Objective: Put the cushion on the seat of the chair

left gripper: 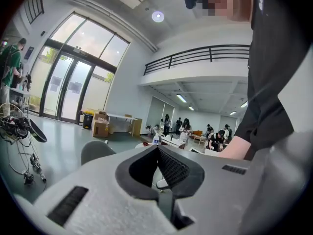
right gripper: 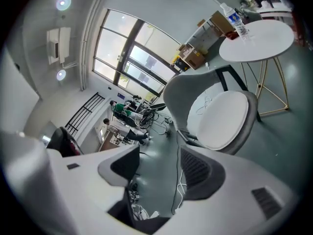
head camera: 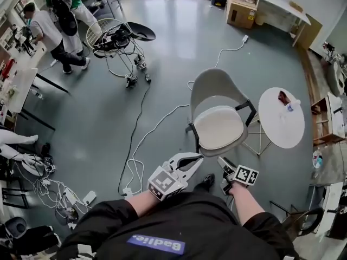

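Observation:
A grey shell chair [head camera: 214, 85] with black arms stands in front of me. On its seat lies a round white cushion [head camera: 218, 128], flat and centred, which the right gripper view also shows as the cushion [right gripper: 220, 119]. My left gripper [head camera: 199, 157] is held close to my body, short of the chair's front edge. Its jaw tips meet with nothing between them, as the left gripper [left gripper: 157, 148] shows in its own view. My right gripper [head camera: 222, 161] hovers beside it, just below the seat's front rim. The right gripper [right gripper: 160, 168] is open and empty.
A round white table [head camera: 282, 118] with a bottle stands right of the chair. A white cable [head camera: 135, 145] runs across the floor to a power strip. A tipped-over frame with wires [head camera: 119, 39] lies at the back left, near people [head camera: 46, 34]. Cardboard boxes [head camera: 241, 7] stand at the back.

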Demonstrator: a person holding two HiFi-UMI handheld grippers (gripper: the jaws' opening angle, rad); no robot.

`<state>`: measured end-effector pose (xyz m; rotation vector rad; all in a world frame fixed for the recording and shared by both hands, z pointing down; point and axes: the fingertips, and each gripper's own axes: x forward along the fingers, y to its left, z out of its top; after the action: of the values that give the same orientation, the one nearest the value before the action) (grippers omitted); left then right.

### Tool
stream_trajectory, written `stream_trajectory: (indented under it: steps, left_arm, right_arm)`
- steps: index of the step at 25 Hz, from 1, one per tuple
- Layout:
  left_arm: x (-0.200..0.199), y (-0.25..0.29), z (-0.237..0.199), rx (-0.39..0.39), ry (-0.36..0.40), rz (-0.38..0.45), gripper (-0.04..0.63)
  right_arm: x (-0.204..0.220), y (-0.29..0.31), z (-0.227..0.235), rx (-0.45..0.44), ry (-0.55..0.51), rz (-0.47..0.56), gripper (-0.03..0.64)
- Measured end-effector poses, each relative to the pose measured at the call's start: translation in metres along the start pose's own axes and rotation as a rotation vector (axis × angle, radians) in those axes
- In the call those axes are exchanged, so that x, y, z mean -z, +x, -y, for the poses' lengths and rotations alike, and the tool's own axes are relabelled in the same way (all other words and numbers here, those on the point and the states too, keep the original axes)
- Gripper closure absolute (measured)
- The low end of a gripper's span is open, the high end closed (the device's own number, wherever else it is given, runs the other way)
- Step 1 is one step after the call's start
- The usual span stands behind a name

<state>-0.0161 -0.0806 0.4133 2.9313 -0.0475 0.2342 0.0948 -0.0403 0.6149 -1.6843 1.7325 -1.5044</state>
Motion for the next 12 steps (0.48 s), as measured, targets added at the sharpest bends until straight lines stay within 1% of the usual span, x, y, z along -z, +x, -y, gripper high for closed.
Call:
stream_trajectory:
  steps: [5,12]
  left_arm:
    - [0.007,-0.036,0.029,0.095,0.004,0.031,0.58]
    - [0.008,-0.042,0.058,0.168,0.015,0.051,0.58]
  right_arm:
    - [0.036,-0.017,-0.08,-0.055,-0.095,0.047,0.359]
    - [0.042,-0.056,-0.137,-0.078,-0.213,0.104,0.36]
